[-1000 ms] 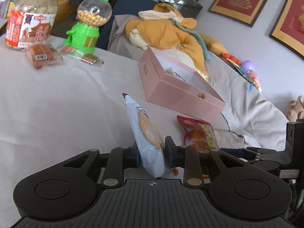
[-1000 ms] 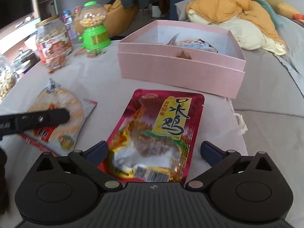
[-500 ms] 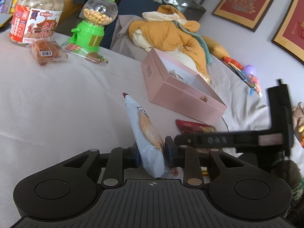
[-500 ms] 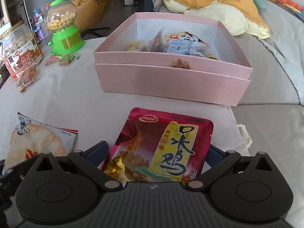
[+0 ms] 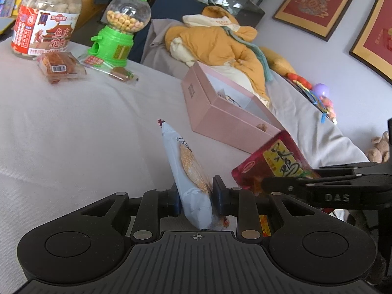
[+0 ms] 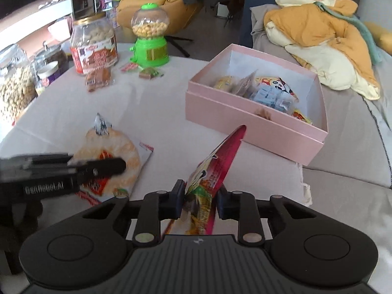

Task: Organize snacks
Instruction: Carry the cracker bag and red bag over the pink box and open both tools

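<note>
My right gripper (image 6: 199,202), jaws clamped on the red pouch (image 6: 215,166), sits nearest the pink box (image 6: 257,125) at upper right, while my left gripper (image 5: 194,199) grips the rice cracker packet (image 5: 188,171).

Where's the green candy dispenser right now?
The green candy dispenser stands at the table's far edge in the right wrist view, just right of the peanut jar and left of the pink box.
</note>
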A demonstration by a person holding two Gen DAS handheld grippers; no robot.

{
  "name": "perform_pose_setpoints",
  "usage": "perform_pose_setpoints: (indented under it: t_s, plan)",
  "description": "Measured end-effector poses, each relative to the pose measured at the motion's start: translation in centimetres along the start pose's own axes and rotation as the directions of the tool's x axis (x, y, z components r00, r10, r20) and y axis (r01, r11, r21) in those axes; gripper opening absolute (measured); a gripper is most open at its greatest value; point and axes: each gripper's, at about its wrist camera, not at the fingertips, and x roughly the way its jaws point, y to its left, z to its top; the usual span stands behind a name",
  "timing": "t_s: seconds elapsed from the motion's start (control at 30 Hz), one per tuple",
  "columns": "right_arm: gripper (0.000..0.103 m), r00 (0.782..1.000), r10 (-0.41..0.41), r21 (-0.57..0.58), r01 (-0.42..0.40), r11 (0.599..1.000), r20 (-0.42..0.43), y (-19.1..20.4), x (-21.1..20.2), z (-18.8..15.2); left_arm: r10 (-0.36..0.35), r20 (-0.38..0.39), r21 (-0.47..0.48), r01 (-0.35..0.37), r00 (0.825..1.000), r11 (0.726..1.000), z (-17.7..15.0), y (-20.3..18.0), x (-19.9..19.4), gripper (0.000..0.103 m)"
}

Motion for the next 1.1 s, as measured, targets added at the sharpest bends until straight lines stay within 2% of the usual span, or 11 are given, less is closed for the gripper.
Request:
perform_pose_setpoints:
  t_s: [0.17, 0.33, 0.5, 0.57, 0.73, 0.8, 0.93, 1.03, 1.1]
  plan:
    - [0.026, 1.0, -0.009, -0.001, 0.009, 1.0, -0.024, 1.0, 2.1, 0.3, 0.0, 0.0, -0.001, 0.0, 1.0, 1.0, 0.0, 0.0, 0.0, 0.03]
    - [0.025, 0.998, 0.047, 0.054, -0.044, 0.998, -0.053, 0.1, 3.4, 0.1, -0.003, -0.002, -0.006, 0.003, 1.0, 1.0, 0.0, 0.1, 0.0, 0.03]
    - [0.021, 0.988, 0.148, 0.11, -0.143, 0.984, -0.033, -0.9, 1.0, -0.3, -0.001, 0.001, -0.003, 0.001, 1.0, 1.0, -0.1, 0.0, 0.0, 0.03]
    - [0.021, 0.989, 0.151, 0.107, -0.15, 0.983, 0.0, -1.3, -0.5, -0.4, 0.005, 0.01, -0.004, -0.005, 1.0, 1.0, 0.0, 0.0, -0.1, 0.028]
    - [0.021, 0.985, 0.16, 0.081, -0.165, 0.983, 0.069, -2.4, -3.4, -0.9, -0.062, 0.028, -0.033, 0.063, 0.998, 0.997, 0.8, -0.5, -1.2, 0.021]
    - [0.021, 0.984, 0.156, 0.093, -0.164, 0.982, 0.087, -3.6, -3.8, -1.2, -0.093, 0.045, -0.019, 0.094, 0.995, 0.995, 2.1, -1.9, -1.7, 0.021]
    - [0.021, 0.983, 0.145, 0.141, -0.16, 0.977, 0.112, -6.2, -3.5, -1.8, -0.152, 0.094, 0.077, 0.145, 0.984, 0.986, 6.5, -7.0, -1.2, 0.021]
    - [0.021, 0.981, 0.141, 0.183, -0.164, 0.969, 0.131, -8.1, -3.2, -2.2, -0.197, 0.16, 0.14, 0.175, 0.967, 0.974, 10.4, -10.6, 1.0, 0.022]
    - [0.021, 0.981, 0.136, 0.2, -0.162, 0.966, 0.137, -8.9, -3.1, -2.5, -0.192, 0.208, 0.131, 0.167, 0.959, 0.977, 12.6, -11.5, 3.8, 0.026]
